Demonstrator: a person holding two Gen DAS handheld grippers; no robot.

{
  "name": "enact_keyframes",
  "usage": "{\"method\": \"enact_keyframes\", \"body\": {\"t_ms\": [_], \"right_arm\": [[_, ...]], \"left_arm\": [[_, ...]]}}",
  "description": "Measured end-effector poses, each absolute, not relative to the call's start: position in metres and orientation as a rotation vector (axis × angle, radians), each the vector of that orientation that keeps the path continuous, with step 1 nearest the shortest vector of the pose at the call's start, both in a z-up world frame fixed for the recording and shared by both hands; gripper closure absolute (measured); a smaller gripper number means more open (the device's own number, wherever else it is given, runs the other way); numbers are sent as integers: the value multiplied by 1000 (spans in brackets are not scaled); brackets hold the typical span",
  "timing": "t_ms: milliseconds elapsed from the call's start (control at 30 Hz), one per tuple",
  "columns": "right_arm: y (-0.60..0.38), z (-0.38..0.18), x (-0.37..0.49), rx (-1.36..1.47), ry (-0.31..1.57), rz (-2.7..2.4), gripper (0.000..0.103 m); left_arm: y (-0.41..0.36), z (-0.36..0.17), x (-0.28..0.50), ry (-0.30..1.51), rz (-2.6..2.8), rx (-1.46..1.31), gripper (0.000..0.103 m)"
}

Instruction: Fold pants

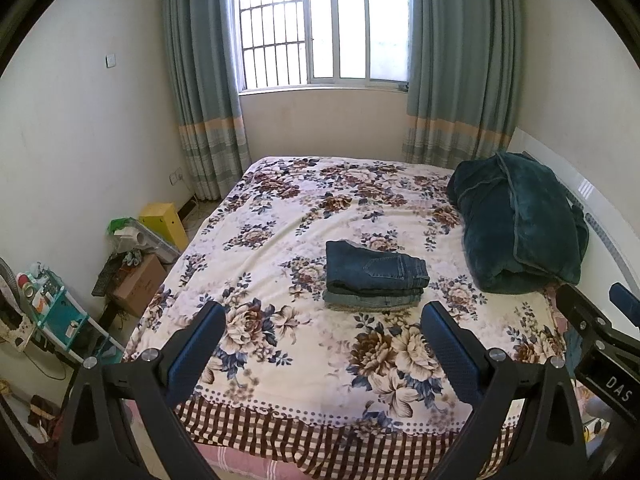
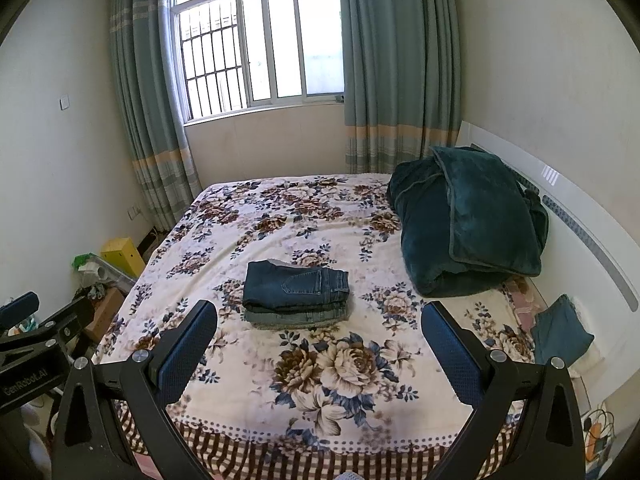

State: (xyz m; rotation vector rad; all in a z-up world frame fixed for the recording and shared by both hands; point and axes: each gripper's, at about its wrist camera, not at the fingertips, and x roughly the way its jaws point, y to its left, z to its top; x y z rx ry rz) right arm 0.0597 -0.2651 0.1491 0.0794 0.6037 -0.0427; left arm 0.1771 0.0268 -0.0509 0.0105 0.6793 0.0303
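Folded dark blue denim pants [image 1: 374, 266]: coarse woven cotton, matt, visible stitched seams and back pocket; they rest on a second folded pair in paler, greyer denim [image 1: 372, 300]. Floral bed cover [image 1: 304, 216]: soft fleecy cloth, matt, slightly creased, with a brown checked border. Dark teal bundled blanket [image 2: 468, 224]: plush velvety pile with a faint sheen and piped edges. White headboard [image 2: 580, 216]: smooth, glossy, reflecting light. Teal striped curtains [image 2: 396, 64]: matt woven cloth in folds. Left gripper [image 1: 322, 344] and right gripper [image 2: 320, 344]: matt black hard plastic frames, bright metal pivot pins, blue finger pads [image 2: 450, 350] of finely dimpled rubbery material. Brown carton [image 1: 138, 284]: dull cardboard.
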Motion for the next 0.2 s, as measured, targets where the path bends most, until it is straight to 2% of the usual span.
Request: {"method": "enact_keyframes", "body": {"t_ms": [200], "right_arm": [[-263, 149, 63, 76, 610, -38, 0]], "left_arm": [[29, -49, 177, 669, 29, 16, 3]]}}
